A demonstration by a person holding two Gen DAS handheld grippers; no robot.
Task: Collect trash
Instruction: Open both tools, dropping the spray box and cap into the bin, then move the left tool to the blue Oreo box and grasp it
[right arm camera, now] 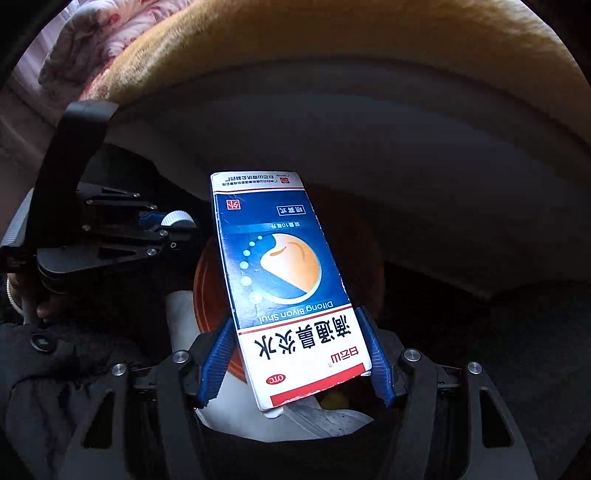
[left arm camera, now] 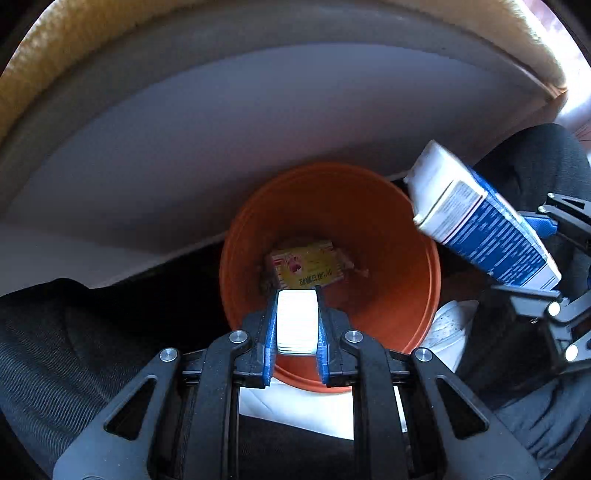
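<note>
A small white ridged cap (left arm camera: 296, 322) was pinched in the left gripper (left arm camera: 296, 325) above the round orange plastic bin (left arm camera: 391, 236); a blue-and-white cardboard medicine box (right arm camera: 286, 280) was clamped by the right gripper (right arm camera: 301, 354) near its right rim, seemingly for dropping.

A: What lies behind?
B: A bed's pale grey side panel (left arm camera: 207, 122) curves across, topped by a fuzzy tan blanket (right arm camera: 332, 48).
A: Anything else?
B: Pink floral bedding (right arm camera: 92, 33) at the upper left of the right view. The floor (right arm camera: 517, 332) below is dark, in shadow.
</note>
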